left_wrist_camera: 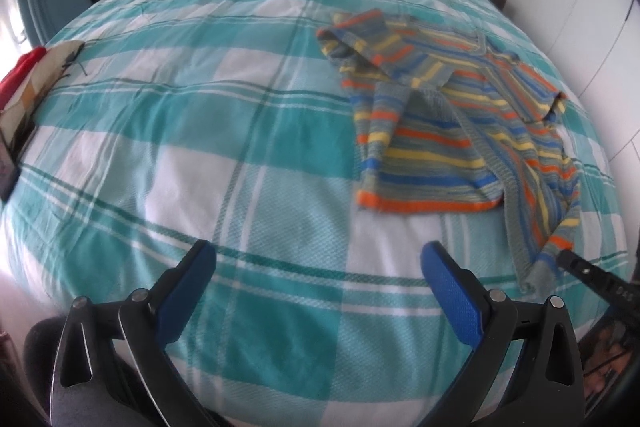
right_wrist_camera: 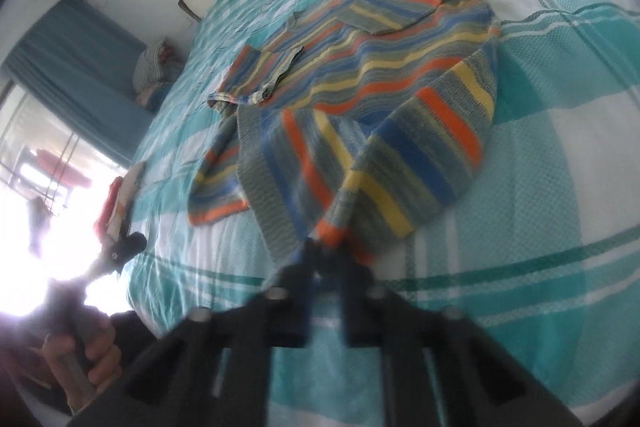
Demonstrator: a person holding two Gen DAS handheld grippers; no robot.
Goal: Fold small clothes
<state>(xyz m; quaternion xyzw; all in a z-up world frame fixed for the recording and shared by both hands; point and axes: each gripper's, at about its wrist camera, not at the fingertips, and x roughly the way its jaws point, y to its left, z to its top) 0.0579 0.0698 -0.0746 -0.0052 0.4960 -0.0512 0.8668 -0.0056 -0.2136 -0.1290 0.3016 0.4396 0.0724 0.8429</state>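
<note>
On a bed spread with a teal-and-white checked woven cover (left_wrist_camera: pixel 192 155), the left gripper (left_wrist_camera: pixel 318 261), black-framed with blue textured pads, hangs with its jaws spread wide and nothing between them, pointing at bare cover. The small knitted jumper in orange, yellow, blue and grey stripes (left_wrist_camera: pixel 452 123) lies crumpled at about two o'clock in the left wrist view, one sleeve doubled over the chest and the hem rucked. At four o'clock in that view the black tip of the right gripper (right_wrist_camera: pixel 332 239) meets the jumper's trailing orange-edged cuff (right_wrist_camera: pixel 334 227); the right wrist view, blurred, shows those jaws pinched together on that cuff at centre frame, the sleeve fanning away toward twelve o'clock. A person's hand (right_wrist_camera: pixel 90 355) grips the other tool's handle at eight o'clock there. The hazards look plain: the hold takes in only the cuff's edge, so a sharp pull could slip the loose knit free or merely stretch the sleeve while the body stays bunched. With the left gripper well apart from the garment and pinning nothing, any drag by the right may slide the whole jumper across the smooth cover rather than flatten it, and the doubled far sleeve could end up trapped inside the fold.
</note>
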